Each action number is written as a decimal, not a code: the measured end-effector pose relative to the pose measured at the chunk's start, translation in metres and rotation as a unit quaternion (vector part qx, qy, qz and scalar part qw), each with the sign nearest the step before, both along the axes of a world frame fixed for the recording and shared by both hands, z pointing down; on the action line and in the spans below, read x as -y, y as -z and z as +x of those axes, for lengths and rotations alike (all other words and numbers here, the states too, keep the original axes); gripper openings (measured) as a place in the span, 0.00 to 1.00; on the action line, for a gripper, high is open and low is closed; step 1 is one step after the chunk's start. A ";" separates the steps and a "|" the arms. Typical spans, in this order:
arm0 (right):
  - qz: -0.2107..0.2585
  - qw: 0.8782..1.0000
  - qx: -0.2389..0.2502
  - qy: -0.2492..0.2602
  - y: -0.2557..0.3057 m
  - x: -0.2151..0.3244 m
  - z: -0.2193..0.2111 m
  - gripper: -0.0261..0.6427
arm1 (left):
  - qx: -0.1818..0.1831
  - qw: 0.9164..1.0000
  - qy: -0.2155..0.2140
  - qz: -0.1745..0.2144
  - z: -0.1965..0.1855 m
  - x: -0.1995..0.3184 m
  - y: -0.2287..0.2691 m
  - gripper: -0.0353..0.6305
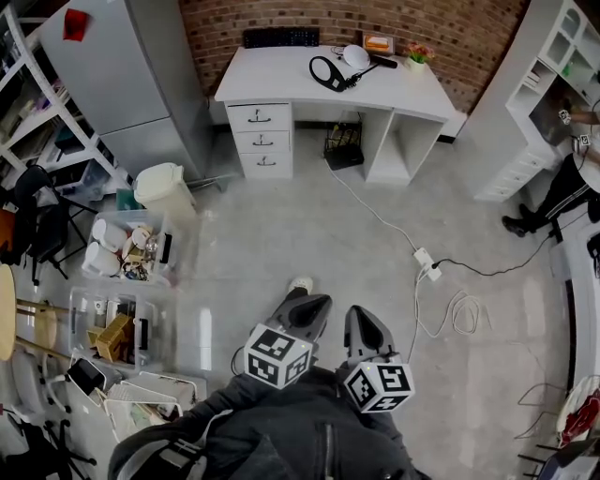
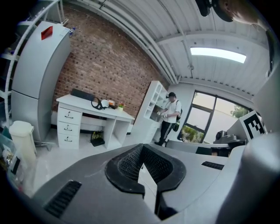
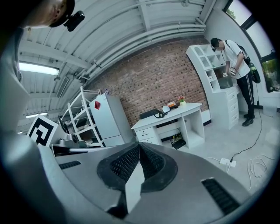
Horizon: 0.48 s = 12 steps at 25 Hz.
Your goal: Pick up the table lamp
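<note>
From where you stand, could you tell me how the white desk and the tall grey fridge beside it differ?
The desk is white, low and wide, while the fridge is grey and much taller. The desk has three drawers on one side, whereas the fridge is flat-faced, with a red tag near its top. Both stand against the brick wall.

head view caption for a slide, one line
Left gripper and right gripper, both shut and empty, face the table lamp on the far white desk

A white desk (image 1: 272, 75) with 3 drawers (image 1: 262, 141) stands against the brick wall (image 1: 450, 28); a power strip (image 1: 427, 263) lies on the floor (image 1: 309, 234).
</note>
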State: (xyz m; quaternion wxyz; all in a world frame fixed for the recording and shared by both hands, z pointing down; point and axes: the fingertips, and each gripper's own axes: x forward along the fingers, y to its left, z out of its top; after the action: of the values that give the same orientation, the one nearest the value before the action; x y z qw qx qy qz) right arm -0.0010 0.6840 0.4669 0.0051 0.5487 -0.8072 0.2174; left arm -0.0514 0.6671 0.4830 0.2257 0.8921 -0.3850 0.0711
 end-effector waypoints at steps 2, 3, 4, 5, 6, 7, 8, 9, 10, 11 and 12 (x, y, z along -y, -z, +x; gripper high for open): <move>-0.001 1.000 -0.001 0.000 0.000 0.010 0.000 0.06 | 0.000 1.000 0.002 -0.005 -0.001 0.008 -0.001 0.06; -0.001 1.000 -0.001 0.001 0.000 0.015 0.000 0.06 | 0.000 1.000 0.002 -0.006 -0.001 0.013 -0.002 0.06; -0.001 1.000 -0.001 0.003 0.000 0.020 -0.001 0.06 | 0.002 1.000 0.003 -0.006 -0.002 0.018 -0.002 0.06; -0.001 1.000 -0.001 0.004 0.000 0.025 -0.001 0.06 | 0.003 1.000 0.004 -0.006 -0.002 0.024 -0.002 0.06; -0.002 1.000 -0.001 0.006 0.000 0.030 -0.002 0.06 | 0.004 1.000 0.006 -0.006 -0.003 0.030 -0.002 0.06; -0.002 1.000 -0.001 0.006 -0.001 0.036 -0.001 0.06 | 0.005 1.000 0.008 -0.007 -0.003 0.036 -0.002 0.06; -0.003 1.000 -0.001 0.006 -0.001 0.042 0.000 0.06 | 0.006 1.000 0.009 -0.008 -0.002 0.042 -0.002 0.06; -0.003 1.000 -0.001 0.005 0.000 0.049 0.000 0.06 | 0.007 1.000 0.009 -0.009 -0.002 0.048 -0.002 0.06; -0.002 1.000 0.000 0.005 0.001 0.056 0.001 0.06 | 0.008 1.000 0.008 -0.008 -0.002 0.054 -0.001 0.06; 0.000 1.000 0.001 0.005 0.002 0.063 0.001 0.06 | 0.010 1.000 0.006 -0.007 -0.001 0.060 0.000 0.06; 0.000 1.000 0.003 0.005 0.004 0.069 0.000 0.06 | 0.012 1.000 0.004 -0.005 0.000 0.066 0.001 0.06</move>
State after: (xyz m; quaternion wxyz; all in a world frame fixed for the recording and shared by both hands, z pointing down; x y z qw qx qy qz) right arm -0.0007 0.6153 0.4629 0.0039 0.5441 -0.8100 0.2186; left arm -0.0519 0.6013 0.4818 0.2262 0.8882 -0.3911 0.0829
